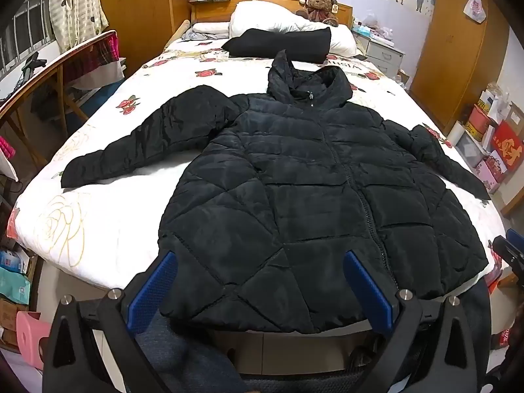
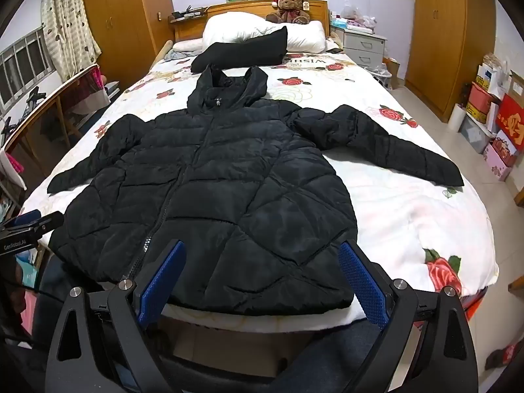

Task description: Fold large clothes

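A black quilted hooded jacket (image 1: 294, 180) lies flat and zipped on the bed, front up, both sleeves spread out, hood toward the headboard. It also shows in the right wrist view (image 2: 213, 180). My left gripper (image 1: 258, 262) is open, its blue pads (image 1: 154, 291) either side of the jacket's hem, left part, above the bed's foot edge. My right gripper (image 2: 262, 252) is open over the hem's right part, holding nothing. The left sleeve (image 1: 140, 140) and right sleeve (image 2: 393, 144) rest on the quilt.
The bed has a white rose-print quilt (image 2: 409, 213). A folded black garment (image 2: 242, 50), white pillows (image 2: 262, 29) and a teddy bear (image 2: 290, 6) lie by the headboard. A wooden desk (image 1: 49, 75) stands left, boxes (image 2: 497, 131) and a wardrobe (image 2: 435, 32) right.
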Action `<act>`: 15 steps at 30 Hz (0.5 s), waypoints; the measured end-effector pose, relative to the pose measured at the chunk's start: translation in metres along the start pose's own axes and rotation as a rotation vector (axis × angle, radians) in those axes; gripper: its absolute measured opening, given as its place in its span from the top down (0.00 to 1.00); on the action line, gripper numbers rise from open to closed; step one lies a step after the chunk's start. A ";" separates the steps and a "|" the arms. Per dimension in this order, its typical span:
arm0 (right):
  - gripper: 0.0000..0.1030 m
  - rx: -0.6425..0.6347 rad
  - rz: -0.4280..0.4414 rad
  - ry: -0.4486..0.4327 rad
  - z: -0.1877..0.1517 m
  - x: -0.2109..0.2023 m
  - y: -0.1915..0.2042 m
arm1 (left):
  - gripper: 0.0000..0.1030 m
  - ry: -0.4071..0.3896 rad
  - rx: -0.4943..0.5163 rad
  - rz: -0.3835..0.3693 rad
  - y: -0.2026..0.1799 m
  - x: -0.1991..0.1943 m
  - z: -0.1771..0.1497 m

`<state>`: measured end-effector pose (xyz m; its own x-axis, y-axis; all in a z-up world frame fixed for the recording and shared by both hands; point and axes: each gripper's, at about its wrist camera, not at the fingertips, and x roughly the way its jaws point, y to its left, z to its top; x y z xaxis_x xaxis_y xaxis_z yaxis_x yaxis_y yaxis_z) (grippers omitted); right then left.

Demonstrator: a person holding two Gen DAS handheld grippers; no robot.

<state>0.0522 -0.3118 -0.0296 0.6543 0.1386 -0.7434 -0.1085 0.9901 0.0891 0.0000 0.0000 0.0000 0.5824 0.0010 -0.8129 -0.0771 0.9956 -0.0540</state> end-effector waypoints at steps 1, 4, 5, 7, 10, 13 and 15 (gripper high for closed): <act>0.08 0.000 0.000 0.000 0.000 0.000 0.000 | 0.01 0.000 0.000 -0.002 0.000 0.000 0.000; 0.08 0.001 -0.001 0.004 0.000 0.001 0.000 | 0.01 -0.002 -0.002 -0.005 0.000 0.000 0.000; 0.08 -0.001 -0.002 0.005 0.000 0.001 0.000 | 0.01 0.000 -0.002 -0.005 0.000 0.000 0.000; 0.08 0.000 -0.002 0.006 0.000 0.001 0.000 | 0.01 -0.001 -0.001 -0.004 0.001 0.000 0.000; 0.08 -0.001 -0.004 0.007 0.000 0.002 0.000 | 0.01 -0.004 0.003 0.001 0.001 0.000 0.000; 0.08 -0.003 -0.005 0.007 0.000 0.002 0.001 | 0.01 -0.004 0.002 0.000 0.001 0.000 0.000; 0.08 -0.002 -0.005 0.008 0.001 0.002 0.001 | 0.01 -0.004 0.003 -0.002 -0.001 0.001 -0.001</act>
<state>0.0535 -0.3102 -0.0303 0.6487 0.1332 -0.7493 -0.1064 0.9908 0.0841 -0.0003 -0.0014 -0.0008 0.5857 -0.0002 -0.8105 -0.0737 0.9958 -0.0535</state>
